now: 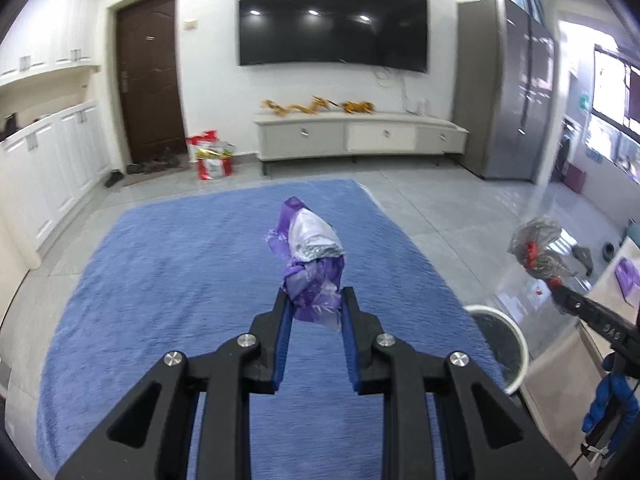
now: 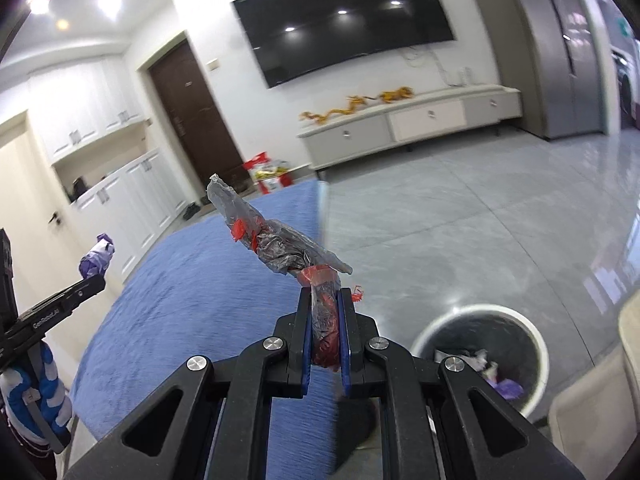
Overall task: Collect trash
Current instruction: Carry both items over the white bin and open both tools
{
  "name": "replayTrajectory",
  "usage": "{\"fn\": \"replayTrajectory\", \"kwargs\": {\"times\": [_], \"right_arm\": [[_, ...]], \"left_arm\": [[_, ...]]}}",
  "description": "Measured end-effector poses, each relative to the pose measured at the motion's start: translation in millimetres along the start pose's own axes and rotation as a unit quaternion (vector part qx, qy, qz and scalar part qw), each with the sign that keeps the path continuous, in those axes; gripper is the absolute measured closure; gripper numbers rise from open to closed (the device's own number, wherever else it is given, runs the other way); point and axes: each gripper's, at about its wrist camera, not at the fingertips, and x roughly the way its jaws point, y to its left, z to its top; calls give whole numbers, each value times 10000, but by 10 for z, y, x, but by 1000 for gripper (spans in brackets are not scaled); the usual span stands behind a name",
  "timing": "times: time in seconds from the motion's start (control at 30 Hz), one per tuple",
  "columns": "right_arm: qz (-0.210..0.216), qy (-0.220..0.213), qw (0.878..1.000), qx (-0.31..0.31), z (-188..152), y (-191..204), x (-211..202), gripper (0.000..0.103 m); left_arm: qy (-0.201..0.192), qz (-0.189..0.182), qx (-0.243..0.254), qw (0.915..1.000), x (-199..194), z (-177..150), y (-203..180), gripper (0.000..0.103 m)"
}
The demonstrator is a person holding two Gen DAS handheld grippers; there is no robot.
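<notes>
Two wrappers are held aloft: a purple wrapper (image 1: 310,256) at centre frame, pinched in the left gripper (image 1: 315,304), and a grey-red wrapper (image 2: 280,240) clamped in the right gripper (image 2: 325,300). Both hang above the blue rug (image 1: 180,280). A white bin (image 2: 480,352) sits at lower right, already holding scraps. Judged step: carrying to the bin; next, bring each over its mouth and let go. Bin contents are blurred, and its near rim is cut off by the gripper
</notes>
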Motion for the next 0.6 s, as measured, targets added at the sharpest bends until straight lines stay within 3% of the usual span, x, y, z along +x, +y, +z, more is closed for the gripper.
{"fn": "replayTrajectory", "kwargs": {"times": [0.23,0.4,0.6], "right_arm": [[-543,287,9969,489,-272,-661,102,92],[-869,548,9906,901,-470,-1132,256,92],[-1111,768,9833,1217,-610,-1521,479,91]], "left_arm": [[433,-829,598,9938,383,85,-813,81],[836,-1385,973,9820,758,129,-1465,81],[1193,-1759,1443,9664,1208,87,-2200,81]]}}
